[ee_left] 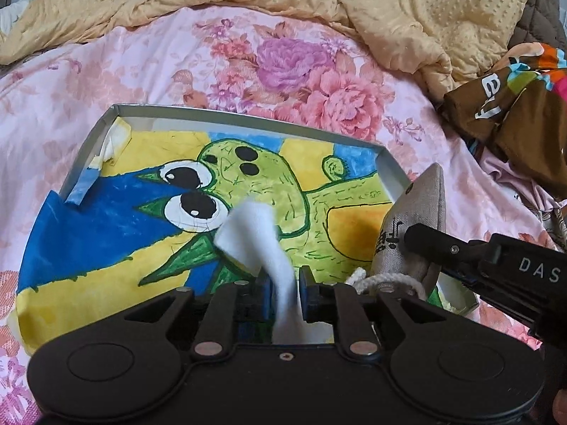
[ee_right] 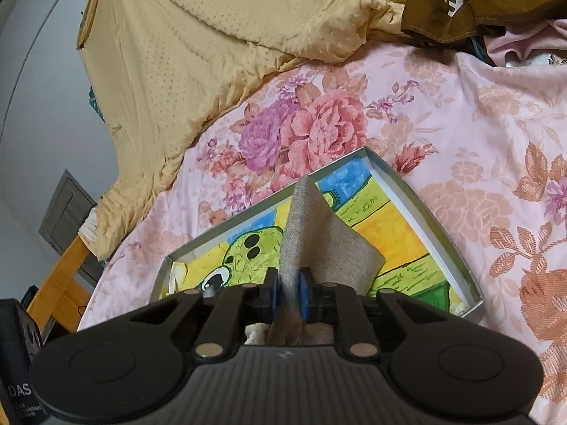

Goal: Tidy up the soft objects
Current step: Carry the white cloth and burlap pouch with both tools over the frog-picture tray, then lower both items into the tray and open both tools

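I hold both tools low over the shallow tray (ee_left: 248, 119) on the bed, because its painted cloth (ee_left: 106, 233) lining is where I judge these soft things belong. My left tool (ee_left: 283, 283) has the white fleece strip (ee_left: 255, 244) between its pads, though I cannot tell whether they pinch it. My right tool (ee_right: 287, 283) has the grey linen pouch (ee_right: 319, 241) between its pads over the tray's right side; there too the hold is unclear. I count one tray, one strip, one pouch, two tools.
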Demonstrator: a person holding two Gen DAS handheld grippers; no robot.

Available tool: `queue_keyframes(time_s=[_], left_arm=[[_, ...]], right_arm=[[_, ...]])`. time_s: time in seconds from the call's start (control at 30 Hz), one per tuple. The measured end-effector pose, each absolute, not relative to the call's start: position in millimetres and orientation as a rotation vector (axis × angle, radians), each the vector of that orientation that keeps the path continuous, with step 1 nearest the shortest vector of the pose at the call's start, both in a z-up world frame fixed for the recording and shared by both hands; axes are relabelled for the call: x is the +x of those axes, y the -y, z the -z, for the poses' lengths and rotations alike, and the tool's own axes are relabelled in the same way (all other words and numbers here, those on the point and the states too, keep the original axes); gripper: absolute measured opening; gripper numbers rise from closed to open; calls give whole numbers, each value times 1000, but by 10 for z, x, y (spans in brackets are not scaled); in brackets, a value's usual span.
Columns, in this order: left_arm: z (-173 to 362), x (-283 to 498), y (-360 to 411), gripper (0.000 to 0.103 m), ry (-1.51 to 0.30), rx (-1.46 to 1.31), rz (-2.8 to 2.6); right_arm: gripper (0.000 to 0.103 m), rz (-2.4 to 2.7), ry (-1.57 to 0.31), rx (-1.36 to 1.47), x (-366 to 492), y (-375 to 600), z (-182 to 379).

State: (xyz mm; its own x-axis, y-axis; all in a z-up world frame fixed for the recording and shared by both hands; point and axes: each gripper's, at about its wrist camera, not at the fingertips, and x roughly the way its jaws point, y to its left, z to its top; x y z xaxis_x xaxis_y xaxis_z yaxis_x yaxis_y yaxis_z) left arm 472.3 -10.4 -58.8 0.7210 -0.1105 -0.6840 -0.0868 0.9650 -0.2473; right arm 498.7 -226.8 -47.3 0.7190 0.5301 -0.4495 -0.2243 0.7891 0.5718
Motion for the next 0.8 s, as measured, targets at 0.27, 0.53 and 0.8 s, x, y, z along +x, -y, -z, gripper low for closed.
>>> queue_keyframes(time_s=[0.27,0.53,0.8], left_arm=[[533,4638,74,44,-751,-279,-20],[317,4281,-11,71,-608,-307,-94],[-96,3811,-5,90,-486,-281,-135]], right_arm=[[34,-452,-658,504,4960,2245,461],[52,-452,-619,468,4805,2264,253],[75,-465,-560,394,4481,2341,-134]])
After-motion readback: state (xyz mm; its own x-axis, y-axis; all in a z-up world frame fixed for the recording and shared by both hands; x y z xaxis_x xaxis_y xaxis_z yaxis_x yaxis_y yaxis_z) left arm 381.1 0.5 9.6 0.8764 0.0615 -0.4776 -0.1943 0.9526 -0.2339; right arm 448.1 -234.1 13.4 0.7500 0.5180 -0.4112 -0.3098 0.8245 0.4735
